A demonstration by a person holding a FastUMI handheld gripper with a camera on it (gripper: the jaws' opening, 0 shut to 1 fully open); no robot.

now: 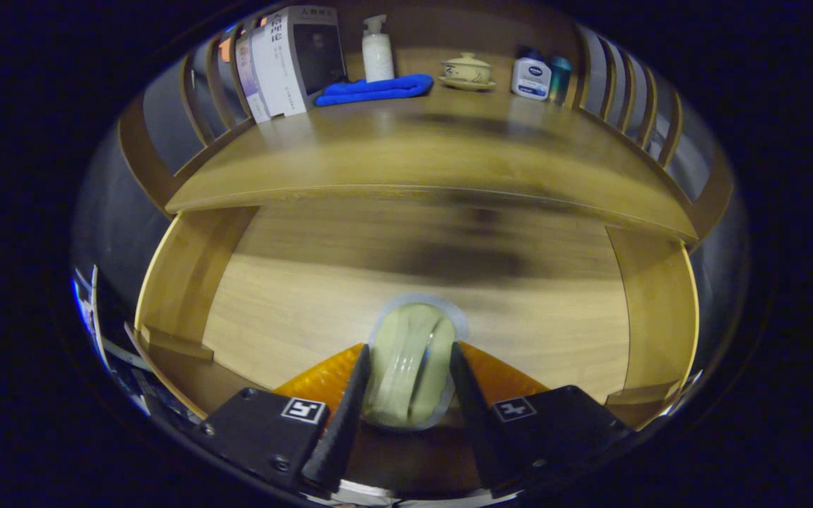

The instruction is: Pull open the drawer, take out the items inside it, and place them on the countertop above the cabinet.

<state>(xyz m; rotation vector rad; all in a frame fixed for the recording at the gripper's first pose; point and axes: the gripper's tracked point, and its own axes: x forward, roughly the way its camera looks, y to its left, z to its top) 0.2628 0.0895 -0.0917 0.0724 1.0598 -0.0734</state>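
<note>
- The tool (410, 367) grips a pale green, clear-wrapped packet (410, 363), with one finger pressed against each of its sides.
- The packet stands on edge between the fingers, above the open wooden drawer (413, 282); whether it touches the drawer floor cannot be told.
- The drawer's light wood bottom stretches ahead of the fingers, with side walls to the left and right.
- Beyond the drawer is the worktop (413, 155) of the cabinet, bordered by slatted wooden rails.
- Along the worktop's far edge stand books (293, 60), a folded blue cloth (375, 89), a white pump bottle (377, 49), a lidded cup on a saucer (467, 70), a white bottle with a blue cap (531, 74) and a teal can (559, 79).
</note>
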